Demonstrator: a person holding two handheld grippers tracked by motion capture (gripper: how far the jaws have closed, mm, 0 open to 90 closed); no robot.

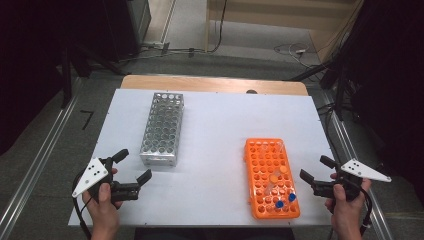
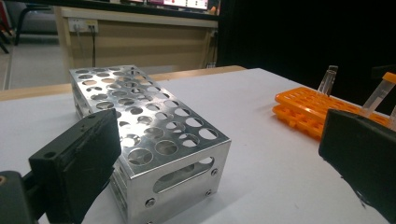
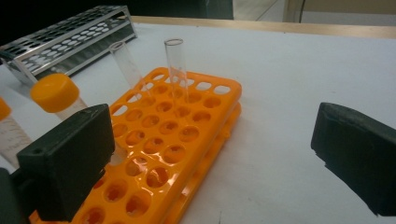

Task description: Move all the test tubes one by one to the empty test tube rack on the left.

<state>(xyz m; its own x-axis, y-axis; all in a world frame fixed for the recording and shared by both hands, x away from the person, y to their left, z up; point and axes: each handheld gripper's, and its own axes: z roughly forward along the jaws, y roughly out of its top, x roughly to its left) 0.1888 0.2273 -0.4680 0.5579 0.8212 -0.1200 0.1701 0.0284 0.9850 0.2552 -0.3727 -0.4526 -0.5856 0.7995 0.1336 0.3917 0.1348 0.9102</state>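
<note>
Beside right tongs (image 1: 316, 169): orange rack (image 1: 271, 176) | both tongs released | left tongs (image 1: 134, 164) near metal rack (image 1: 162, 128)

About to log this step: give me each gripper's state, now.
Left gripper: open, holding nothing, near the metal rack.
Right gripper: open, holding nothing, beside the orange rack.

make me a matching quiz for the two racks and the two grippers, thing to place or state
Things:
1. metal rack
2. orange rack
3. left gripper
4. right gripper

Places or states:
a. open, just right of the orange rack
b. holds capped tubes
c. open, near the metal rack's near end
d. no tubes in it, on the table's left half

Pairs: 1-d, 2-b, 3-c, 4-a
</note>
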